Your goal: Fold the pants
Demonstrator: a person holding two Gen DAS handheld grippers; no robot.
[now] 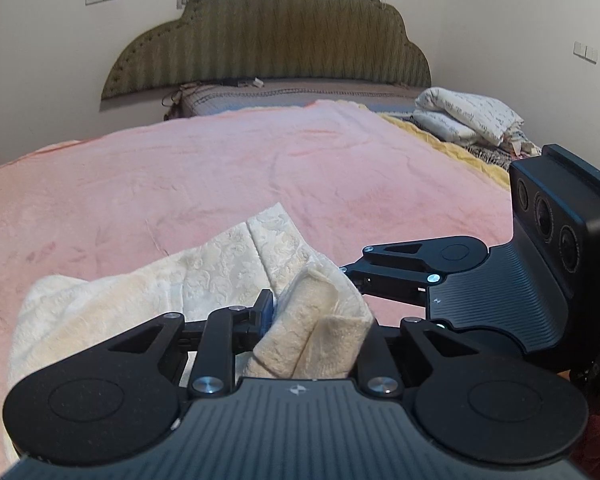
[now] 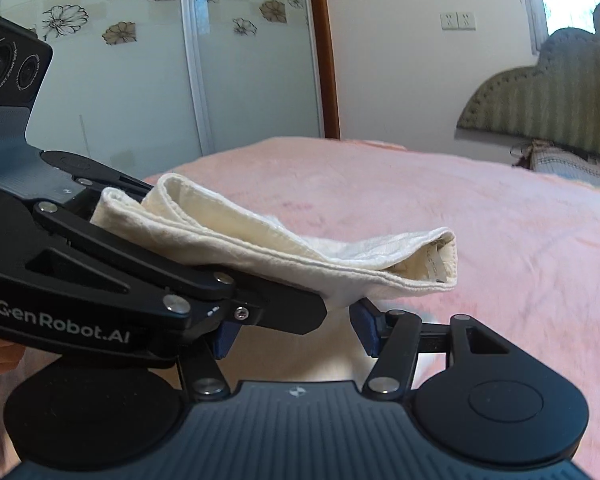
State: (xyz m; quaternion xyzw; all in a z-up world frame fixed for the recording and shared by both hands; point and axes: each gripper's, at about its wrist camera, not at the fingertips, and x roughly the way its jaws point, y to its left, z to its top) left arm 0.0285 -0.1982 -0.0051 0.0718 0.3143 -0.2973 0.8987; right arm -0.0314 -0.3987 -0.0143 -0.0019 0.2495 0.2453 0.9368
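The cream embossed pants are bunched and lifted above the pink blanket. My left gripper is shut on a thick folded wad of the pants; only its left blue pad shows, cloth hides the right one. In the right wrist view the pants hang as a folded band. My right gripper has its blue pads apart, with cloth draped over and between them. The left gripper's body crosses in front of the right one. The right gripper also shows in the left wrist view, touching the cloth's edge.
The pink blanket covers the bed. A green scalloped headboard stands at the far end. Folded white printed bedding lies at the far right. A sliding door with flower decals is beyond the bed's left side.
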